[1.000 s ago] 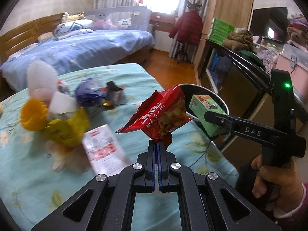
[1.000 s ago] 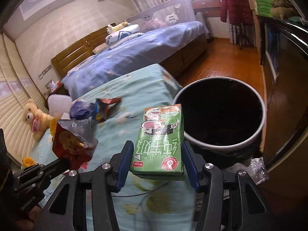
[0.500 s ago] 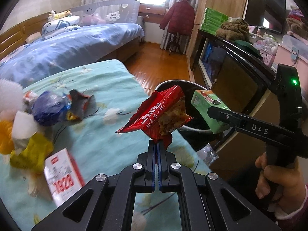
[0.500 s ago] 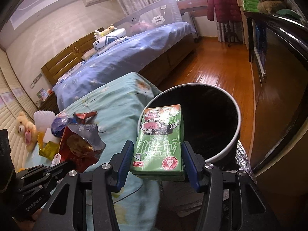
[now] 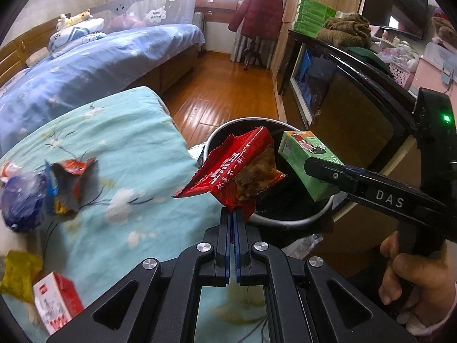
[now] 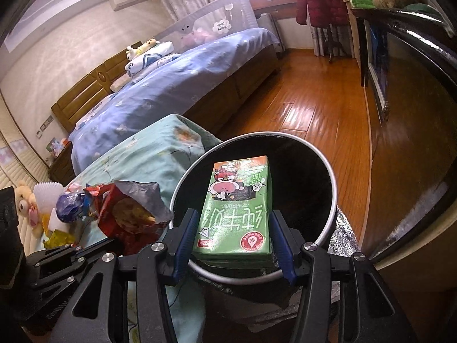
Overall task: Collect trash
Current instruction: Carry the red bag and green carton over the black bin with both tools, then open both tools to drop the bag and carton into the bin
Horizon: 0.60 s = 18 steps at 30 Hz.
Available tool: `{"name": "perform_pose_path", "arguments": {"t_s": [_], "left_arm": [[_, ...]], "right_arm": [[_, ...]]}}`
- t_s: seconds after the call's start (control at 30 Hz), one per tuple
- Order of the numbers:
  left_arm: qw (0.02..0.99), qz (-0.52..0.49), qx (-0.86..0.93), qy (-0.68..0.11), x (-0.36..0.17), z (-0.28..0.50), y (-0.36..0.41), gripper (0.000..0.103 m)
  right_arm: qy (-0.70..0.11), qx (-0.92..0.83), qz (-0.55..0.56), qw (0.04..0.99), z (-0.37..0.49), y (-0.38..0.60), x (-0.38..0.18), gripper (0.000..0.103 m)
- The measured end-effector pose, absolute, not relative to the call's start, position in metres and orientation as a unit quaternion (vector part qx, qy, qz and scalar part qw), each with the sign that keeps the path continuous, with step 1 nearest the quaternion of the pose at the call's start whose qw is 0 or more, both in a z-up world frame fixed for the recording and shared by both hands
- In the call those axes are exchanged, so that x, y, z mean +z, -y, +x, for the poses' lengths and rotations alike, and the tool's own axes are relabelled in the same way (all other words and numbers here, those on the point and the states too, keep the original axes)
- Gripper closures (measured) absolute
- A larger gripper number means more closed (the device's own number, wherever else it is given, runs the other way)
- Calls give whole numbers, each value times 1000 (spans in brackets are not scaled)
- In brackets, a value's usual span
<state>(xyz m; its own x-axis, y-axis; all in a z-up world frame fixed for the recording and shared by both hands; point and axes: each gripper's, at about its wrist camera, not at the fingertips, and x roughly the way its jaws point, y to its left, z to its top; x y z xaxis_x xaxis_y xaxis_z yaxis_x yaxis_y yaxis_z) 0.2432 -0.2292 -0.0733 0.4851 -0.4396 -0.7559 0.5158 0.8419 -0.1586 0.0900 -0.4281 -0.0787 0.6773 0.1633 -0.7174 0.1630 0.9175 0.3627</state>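
My left gripper [image 5: 234, 214] is shut on the torn bottom edge of a red snack wrapper [image 5: 237, 171], which hangs at the near rim of the round black trash bin [image 5: 228, 125]. My right gripper [image 6: 232, 237] is shut on a green milk carton [image 6: 237, 203], gripped by its sides and held over the bin's [image 6: 328, 171] dark opening. In the left wrist view the carton [image 5: 305, 160] and the right gripper [image 5: 325, 171] sit right of the wrapper, a hand [image 5: 411, 268] on the handle. The wrapper [image 6: 128, 214] shows left of the bin in the right wrist view.
More litter lies on the teal bedspread [image 5: 120, 143]: a blue and red wrapper [image 5: 42, 191], a yellow wrapper [image 5: 17, 274] and a red and white pack [image 5: 57, 305]. A black cabinet [image 5: 357, 91] stands right of the bin. Wood floor [image 6: 314, 105] and a blue bed [image 6: 171, 91] lie beyond.
Both grippers have carried their loads rightward off the bedspread toward the bin. The carton now hangs over the bin's opening and the wrapper reaches its rim. The bedspread litter has slid left in view.
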Motion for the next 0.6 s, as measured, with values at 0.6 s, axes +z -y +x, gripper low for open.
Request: {"name": "perform_pose_path", "arguments": {"t_s": [0.6], "left_arm": [[851,57,-287,-436,-87,276,274,102]], "right_arm": [[-416,-6,220,883,103,452,-92,51]]}}
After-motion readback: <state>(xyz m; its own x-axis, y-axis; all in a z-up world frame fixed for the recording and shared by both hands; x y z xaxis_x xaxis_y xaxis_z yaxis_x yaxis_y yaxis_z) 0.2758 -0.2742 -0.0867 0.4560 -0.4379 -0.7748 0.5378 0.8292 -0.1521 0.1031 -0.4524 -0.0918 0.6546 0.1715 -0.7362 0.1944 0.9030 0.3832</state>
